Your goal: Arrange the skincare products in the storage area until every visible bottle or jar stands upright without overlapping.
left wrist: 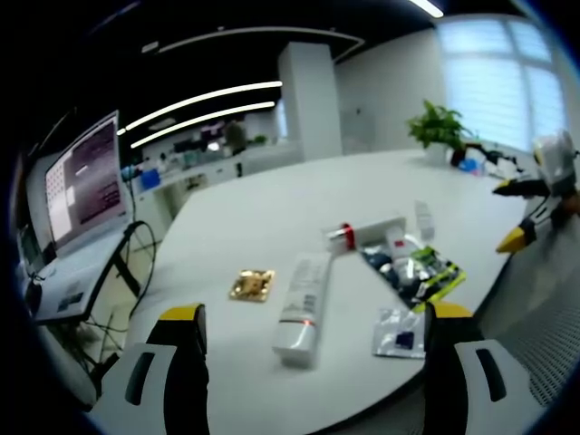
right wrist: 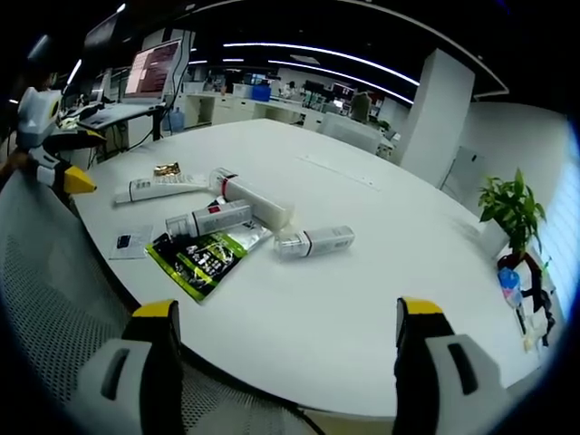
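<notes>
Both tongs are held wide apart and empty: the left tongs [left wrist: 313,340] over the near edge of the white surface [left wrist: 272,213], the right tongs [right wrist: 285,331] likewise. Just ahead in the left gripper view, a white tube [left wrist: 302,306] is seen lying flat, a gold packet [left wrist: 251,285] beside it, a clear sachet [left wrist: 399,332] near the edge. Further on, a green pouch [left wrist: 433,272] and a red-banded bottle [left wrist: 362,234] are lying down. Beyond, a potted plant [left wrist: 437,127] is seen.
</notes>
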The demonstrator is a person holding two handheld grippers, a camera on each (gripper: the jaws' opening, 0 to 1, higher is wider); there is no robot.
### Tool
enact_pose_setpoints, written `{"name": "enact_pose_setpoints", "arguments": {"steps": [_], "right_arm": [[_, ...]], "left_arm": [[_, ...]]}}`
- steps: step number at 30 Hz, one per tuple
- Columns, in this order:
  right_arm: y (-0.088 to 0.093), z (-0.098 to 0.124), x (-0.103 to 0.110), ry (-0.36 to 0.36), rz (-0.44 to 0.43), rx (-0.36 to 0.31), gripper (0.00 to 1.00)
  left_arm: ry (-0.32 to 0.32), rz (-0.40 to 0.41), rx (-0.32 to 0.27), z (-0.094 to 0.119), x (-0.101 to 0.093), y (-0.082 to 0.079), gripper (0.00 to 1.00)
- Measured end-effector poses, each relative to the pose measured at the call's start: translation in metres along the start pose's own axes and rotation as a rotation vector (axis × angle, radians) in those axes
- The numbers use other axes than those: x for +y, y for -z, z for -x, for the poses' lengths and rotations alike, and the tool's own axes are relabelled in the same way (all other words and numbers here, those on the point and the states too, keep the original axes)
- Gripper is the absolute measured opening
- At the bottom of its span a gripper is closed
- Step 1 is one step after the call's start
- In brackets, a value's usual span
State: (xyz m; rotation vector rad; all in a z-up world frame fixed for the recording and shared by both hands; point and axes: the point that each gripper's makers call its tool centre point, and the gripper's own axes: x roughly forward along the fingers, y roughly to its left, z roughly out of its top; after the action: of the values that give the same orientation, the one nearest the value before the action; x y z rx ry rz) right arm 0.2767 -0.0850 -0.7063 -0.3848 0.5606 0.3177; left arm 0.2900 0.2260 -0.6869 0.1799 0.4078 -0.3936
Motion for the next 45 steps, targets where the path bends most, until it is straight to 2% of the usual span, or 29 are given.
{"name": "enact_pose_setpoints", "arguments": {"steps": [8, 24, 31, 34, 38, 45], "right_arm": [[-0.001, 0.001, 0.002, -0.013, -0.001, 0.000, 0.99], [0.004, 0.002, 0.004, -0.024, 0.043, 0.049, 0.99], [0.007, 0.003, 0.011, -0.085, 0.036, 0.097, 0.99], [0.008, 0.002, 0.016, -0.110, 0.064, 0.123, 0.99], [0.001, -0.001, 0.017, -0.123, 0.100, 0.131, 0.99], [-0.021, -0.008, 0.016, -0.182, 0.160, 0.126, 0.99]], "left_arm": [[0.002, -0.002, 0.001, 0.000, 0.000, 0.000, 0.97], [0.012, -0.012, 0.000, 0.001, -0.002, -0.001, 0.97], [0.016, -0.013, -0.007, 0.001, -0.003, -0.002, 0.97], [0.015, -0.013, -0.012, 0.001, -0.003, -0.003, 0.97], [0.012, -0.013, -0.023, 0.001, -0.002, -0.005, 0.97], [0.018, -0.014, -0.030, 0.001, -0.003, -0.005, 0.97]]}}
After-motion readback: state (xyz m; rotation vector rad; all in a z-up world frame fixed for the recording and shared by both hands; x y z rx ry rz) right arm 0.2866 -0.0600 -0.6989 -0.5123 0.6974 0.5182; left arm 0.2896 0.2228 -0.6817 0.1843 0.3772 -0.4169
